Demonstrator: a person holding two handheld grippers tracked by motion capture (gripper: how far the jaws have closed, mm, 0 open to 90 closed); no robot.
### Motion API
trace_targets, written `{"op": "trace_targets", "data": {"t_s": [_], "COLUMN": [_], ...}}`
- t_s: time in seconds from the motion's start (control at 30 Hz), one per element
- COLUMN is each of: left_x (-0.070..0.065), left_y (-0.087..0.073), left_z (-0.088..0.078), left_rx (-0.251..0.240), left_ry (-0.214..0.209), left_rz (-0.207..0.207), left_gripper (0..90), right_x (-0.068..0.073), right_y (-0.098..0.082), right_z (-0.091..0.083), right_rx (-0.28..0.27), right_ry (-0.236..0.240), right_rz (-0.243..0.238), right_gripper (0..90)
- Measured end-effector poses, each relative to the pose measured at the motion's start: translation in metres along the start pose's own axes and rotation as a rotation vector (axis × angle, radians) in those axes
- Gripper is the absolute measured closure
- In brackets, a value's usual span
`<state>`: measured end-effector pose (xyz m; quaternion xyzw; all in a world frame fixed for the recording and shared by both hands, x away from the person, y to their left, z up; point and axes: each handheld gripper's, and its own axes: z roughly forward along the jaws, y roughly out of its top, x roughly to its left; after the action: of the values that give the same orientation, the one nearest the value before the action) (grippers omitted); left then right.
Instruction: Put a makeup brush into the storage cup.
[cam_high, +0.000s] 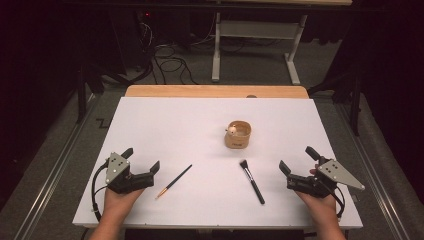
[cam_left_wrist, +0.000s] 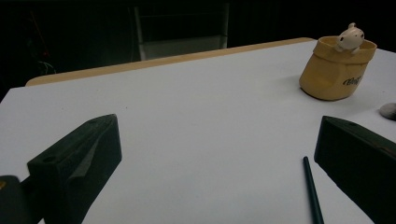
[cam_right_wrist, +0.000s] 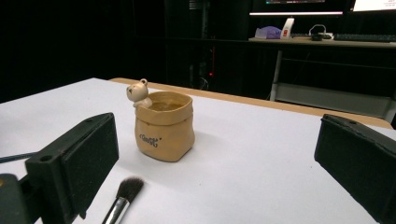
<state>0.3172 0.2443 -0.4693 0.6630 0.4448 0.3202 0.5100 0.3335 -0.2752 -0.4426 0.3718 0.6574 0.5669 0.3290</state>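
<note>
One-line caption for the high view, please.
Open left gripper and right gripper flank two brushes before a tan pot.

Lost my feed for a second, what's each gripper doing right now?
Left gripper: open, holding nothing, beside the thin brush.
Right gripper: open, holding nothing, beside the makeup brush.

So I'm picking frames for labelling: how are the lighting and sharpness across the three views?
High view: the white table is evenly lit and the surroundings dark; the two brushes read clearly. Left gripper view: dim, its jaws near-black, the pot fairly sharp, the thin brush soft. Right gripper view: the pot is sharp with a soft shadow, while the makeup brush and the jaws blur up close.
</note>
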Motion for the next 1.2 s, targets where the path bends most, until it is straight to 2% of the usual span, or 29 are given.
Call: {"op": "trace_targets", "data": {"t_s": [0.3, 0.47, 0.6, 0.9, 0.97, 1.2], "left_x": [0.000, 0.002, 0.006, 0.015, 0.019, 0.023], "left_y": [0.000, 0.000, 0.001, 0.002, 0.002, 0.001], "left_z": [0.000, 0.000, -0.001, -0.004, -0.005, -0.005], "left_rx": [0.008, 0.019, 0.031, 0.057, 0.071, 0.083], "left_ry": [0.009, 0.014, 0.014, 0.058, 0.056, 0.056], "left_rz": [0.019, 0.016, -0.018, -0.045, -0.072, -0.107], "left_gripper": [0.7, 0.7, 0.8, 1.1, 2.9, 3.5], "right_x": [-0.001, -0.001, -0.001, -0.002, -0.003, -0.003], "right_y": [-0.001, -0.002, -0.002, -0.003, -0.003, -0.004], "right_z": [0.001, 0.001, 0.001, 0.001, 0.001, 0.001], "right_rx": [0.005, 0.008, 0.009, 0.012, 0.012, 0.015], "right_ry": [0.005, 0.006, 0.010, 0.007, 0.008, 0.008], "right_rz": [0.015, 0.010, 0.006, 0.005, 0.006, 0.007], "right_gripper": [0.5, 0.5, 0.5, 0.5, 0.5, 0.5]}}
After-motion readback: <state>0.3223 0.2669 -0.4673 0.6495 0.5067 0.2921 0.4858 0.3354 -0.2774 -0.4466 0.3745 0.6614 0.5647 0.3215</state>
